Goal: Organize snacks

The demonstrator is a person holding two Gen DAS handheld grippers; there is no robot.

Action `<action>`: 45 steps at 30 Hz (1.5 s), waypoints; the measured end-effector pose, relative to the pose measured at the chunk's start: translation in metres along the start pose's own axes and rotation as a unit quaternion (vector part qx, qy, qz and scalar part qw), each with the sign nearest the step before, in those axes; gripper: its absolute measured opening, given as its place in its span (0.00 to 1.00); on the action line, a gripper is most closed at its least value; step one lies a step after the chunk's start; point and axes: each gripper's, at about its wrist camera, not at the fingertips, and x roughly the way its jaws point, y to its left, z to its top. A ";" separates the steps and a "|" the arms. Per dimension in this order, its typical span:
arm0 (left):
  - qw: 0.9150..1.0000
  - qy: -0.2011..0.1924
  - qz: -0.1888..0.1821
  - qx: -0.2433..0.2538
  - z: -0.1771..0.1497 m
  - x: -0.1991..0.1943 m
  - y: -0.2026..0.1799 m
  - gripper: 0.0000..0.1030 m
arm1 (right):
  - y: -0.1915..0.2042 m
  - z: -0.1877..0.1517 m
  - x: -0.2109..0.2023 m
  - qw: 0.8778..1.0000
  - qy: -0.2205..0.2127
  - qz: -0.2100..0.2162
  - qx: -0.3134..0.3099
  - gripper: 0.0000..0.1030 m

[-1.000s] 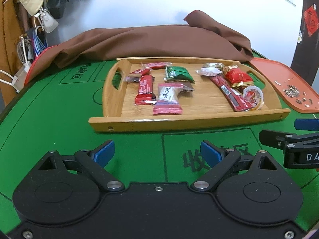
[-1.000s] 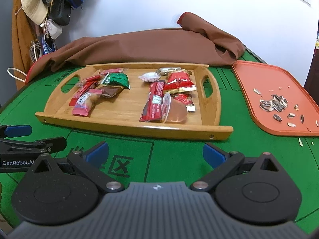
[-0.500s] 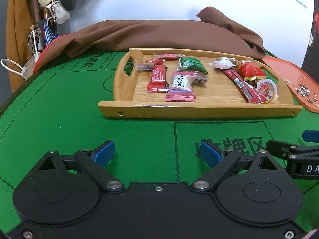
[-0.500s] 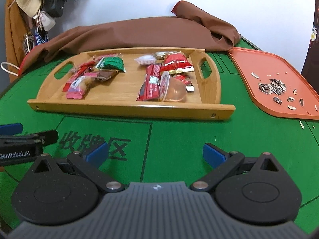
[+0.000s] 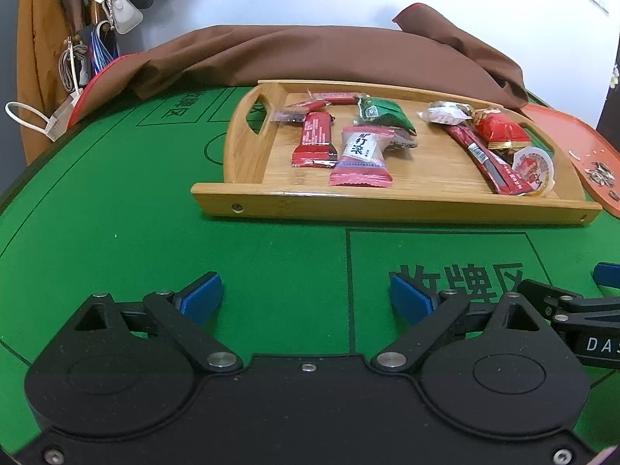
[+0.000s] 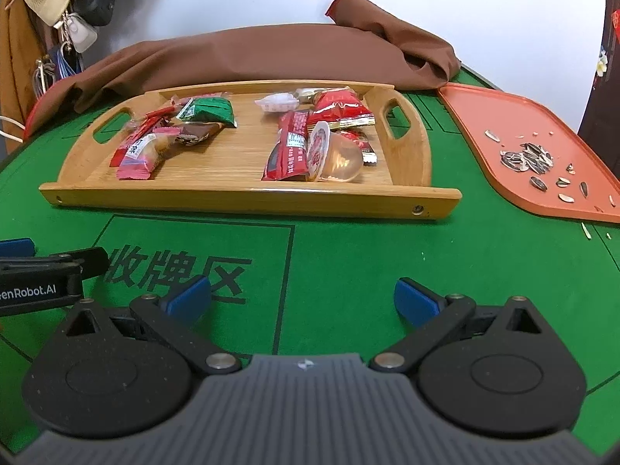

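Left wrist view: both grippers, left gripper (image 5: 306, 297) and right gripper (image 6: 302, 300), hovered with fingers wide before the snack-filled wooden tray (image 5: 387, 203) on the bench (image 5: 116, 232).

On my green table mat (image 6: 348, 255) I read "收牌区", my left gripper (image 6: 23, 267) says "enRobot.AI", and the pink snack packet (image 5: 362, 155) "打滚".

The table (image 6: 348, 255) is covered in green felt printed with dark lines and Chinese characters. At the frame's centre a wooden tray (image 6: 248, 197) of wrapped snacks lies on it. At right sits an orange tray (image 6: 484, 116) scattered with sunflower seeds (image 6: 527, 157). A brown cloth (image 6: 252, 58) is heaped along the upper edge.
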 end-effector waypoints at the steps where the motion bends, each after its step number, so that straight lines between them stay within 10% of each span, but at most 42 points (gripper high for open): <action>1: 1.000 0.000 0.001 0.000 0.000 0.000 0.000 0.92 | 0.001 0.000 0.000 1.000 0.000 -0.002 0.000 1.00; 45: 1.000 0.005 0.010 -0.007 -0.003 0.002 0.002 1.00 | 0.004 -0.004 -0.002 1.000 -0.001 -0.009 -0.004 1.00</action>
